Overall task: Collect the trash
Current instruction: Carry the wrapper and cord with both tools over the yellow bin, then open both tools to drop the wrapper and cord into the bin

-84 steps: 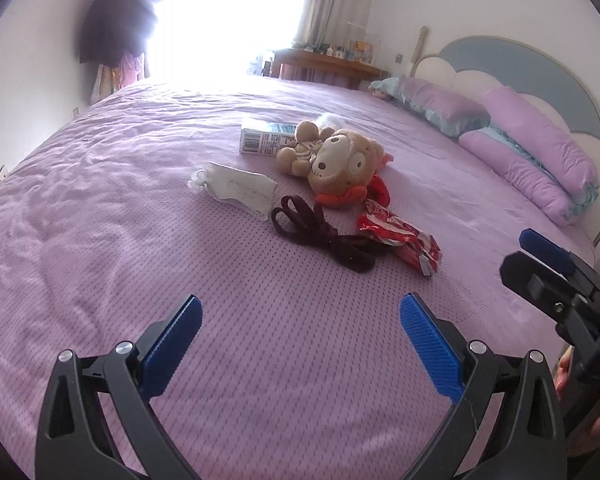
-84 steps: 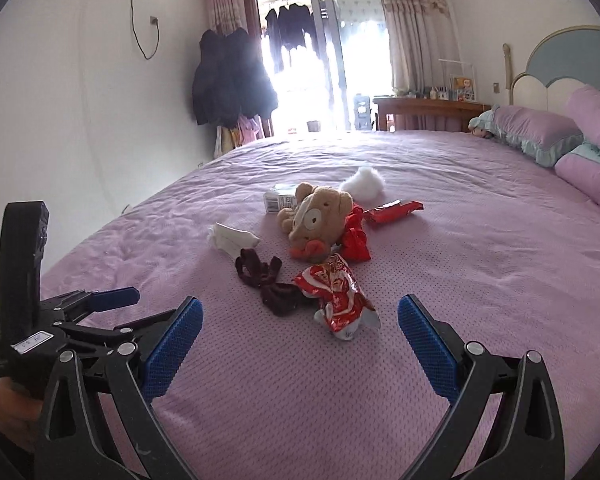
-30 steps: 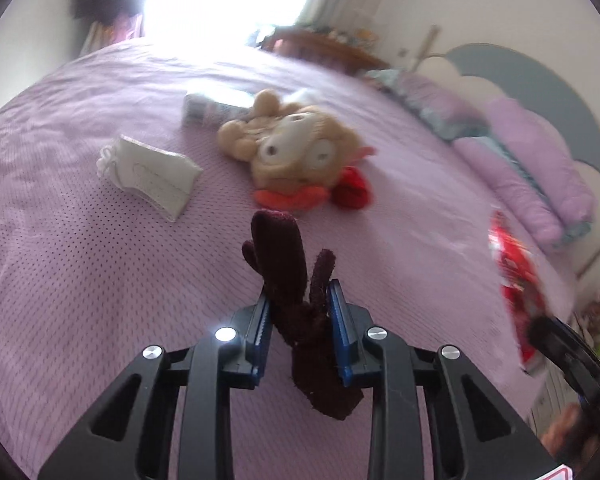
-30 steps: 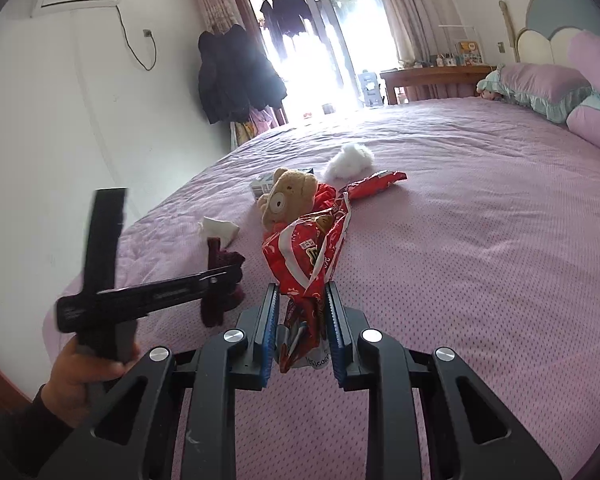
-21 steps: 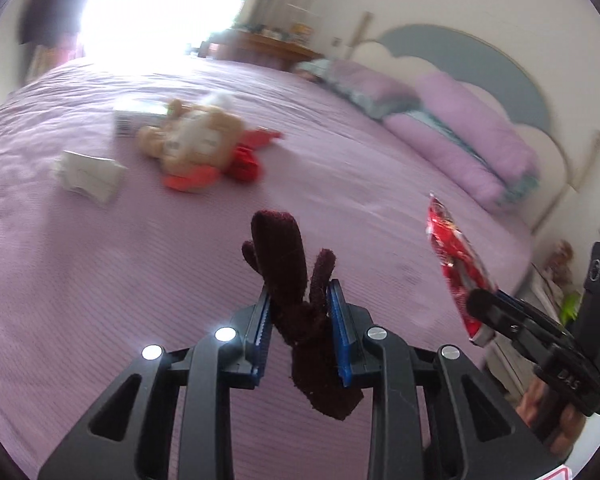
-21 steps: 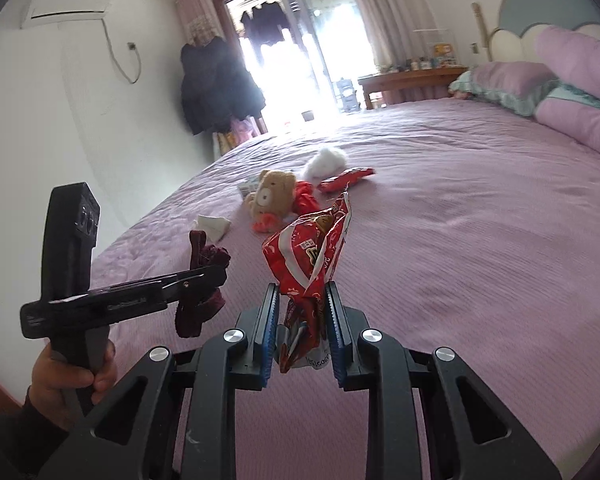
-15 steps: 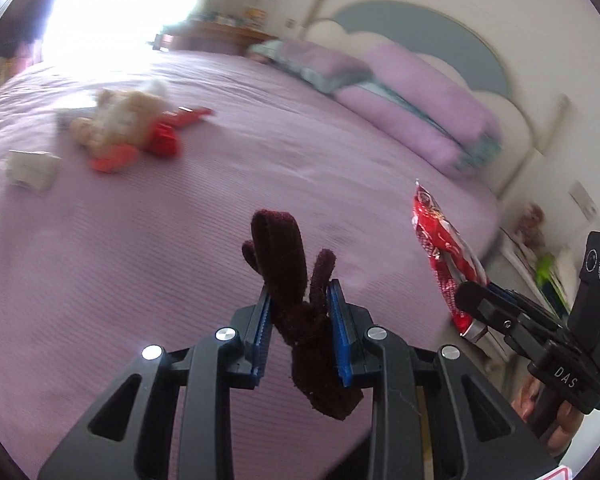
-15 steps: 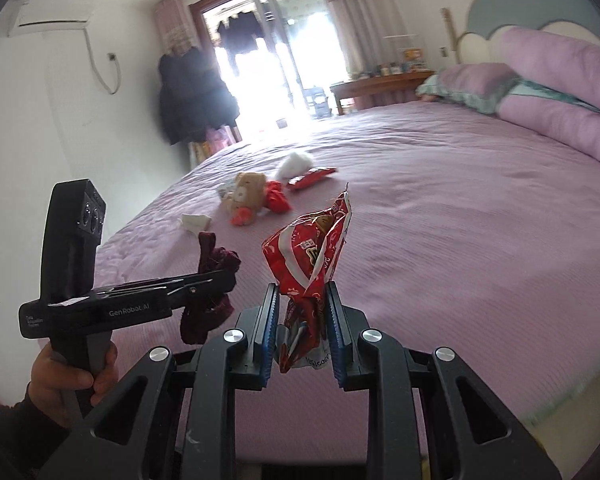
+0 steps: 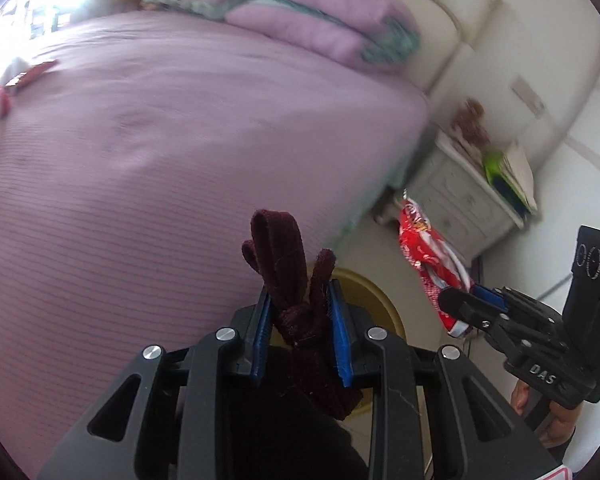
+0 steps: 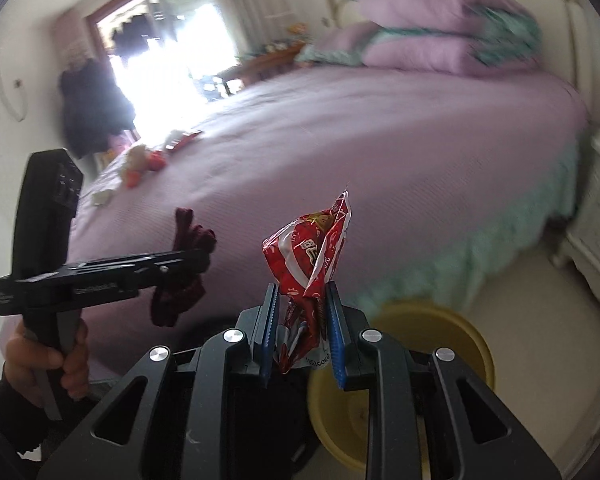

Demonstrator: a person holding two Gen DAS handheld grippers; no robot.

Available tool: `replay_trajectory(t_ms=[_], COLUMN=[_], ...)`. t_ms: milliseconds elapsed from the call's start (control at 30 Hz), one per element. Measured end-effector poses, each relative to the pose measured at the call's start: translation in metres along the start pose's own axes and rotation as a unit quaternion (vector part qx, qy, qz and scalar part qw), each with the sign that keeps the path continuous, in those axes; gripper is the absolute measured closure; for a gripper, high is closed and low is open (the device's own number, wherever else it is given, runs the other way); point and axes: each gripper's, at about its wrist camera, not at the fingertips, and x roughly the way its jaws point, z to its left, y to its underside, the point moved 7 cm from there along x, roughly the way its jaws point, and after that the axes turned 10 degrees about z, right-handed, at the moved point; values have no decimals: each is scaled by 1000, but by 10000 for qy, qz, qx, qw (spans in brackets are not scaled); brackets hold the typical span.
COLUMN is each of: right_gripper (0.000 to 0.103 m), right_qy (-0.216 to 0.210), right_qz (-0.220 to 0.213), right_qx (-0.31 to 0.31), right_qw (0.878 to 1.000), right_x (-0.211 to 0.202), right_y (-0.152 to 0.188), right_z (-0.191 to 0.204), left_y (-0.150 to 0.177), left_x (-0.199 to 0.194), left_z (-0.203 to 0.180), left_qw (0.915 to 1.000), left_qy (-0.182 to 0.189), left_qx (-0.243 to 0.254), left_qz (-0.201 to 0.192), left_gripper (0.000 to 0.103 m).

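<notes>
My left gripper (image 9: 300,300) is shut on a dark maroon knotted cloth strip (image 9: 284,256), held in the air past the bed's edge; it also shows in the right wrist view (image 10: 188,240). My right gripper (image 10: 302,296) is shut on a crumpled red snack wrapper (image 10: 312,252), which also shows in the left wrist view (image 9: 428,256). A yellow bin (image 10: 432,344) stands on the floor below and ahead of both grippers; its rim shows in the left wrist view (image 9: 376,296).
The purple bed (image 10: 380,140) fills the left and middle. On its far side lie a plush bear (image 10: 138,160), a second red wrapper (image 10: 182,140) and a white item (image 10: 102,197). A white nightstand (image 9: 460,200) stands to the right by the headboard.
Both grippers have swung right, away from the bed's middle and past its edge, each still holding its item. The yellow bin and the nightstand have come into view.
</notes>
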Motion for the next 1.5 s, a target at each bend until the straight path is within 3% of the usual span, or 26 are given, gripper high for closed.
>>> replay_trajectory(t_ms=[167, 233, 300, 800, 833, 900, 933, 967, 1033, 1500], right_gripper=[76, 57, 45, 45, 45, 45, 45, 45, 45, 45], right_qy=[337, 567, 734, 793, 783, 761, 750, 740, 689, 586], right_qz=[311, 606, 733, 455, 446, 482, 495, 496, 518, 555], right_qx=[334, 358, 464, 1574, 1618, 1693, 1708, 1719, 1716, 1489], right_qw=[9984, 9959, 9935, 9833, 9827, 9814, 9812, 9811, 9814, 9855], right_x=[12, 22, 31, 3, 3, 5, 5, 6, 7, 10], right_y=[28, 39, 49, 69, 70, 74, 75, 76, 76, 65], right_z=[-34, -44, -56, -125, -127, -130, -131, -131, -130, -111], left_y=[10, 14, 17, 33, 33, 33, 33, 31, 29, 19], left_x=[32, 43, 54, 129, 134, 139, 140, 142, 144, 121], left_z=[-26, -34, -41, -73, -76, -79, -79, -82, -83, -66], left_qw=[9989, 9980, 9970, 9852, 9844, 9831, 9836, 9839, 9835, 9886], left_qy=[32, 27, 22, 111, 146, 169, 156, 156, 117, 54], left_qx=[276, 391, 480, 1009, 1028, 1077, 1075, 1082, 1115, 935], left_qz=[367, 504, 608, 1381, 1419, 1470, 1438, 1415, 1417, 1180], left_gripper=[75, 75, 75, 74, 72, 46, 25, 18, 14, 14])
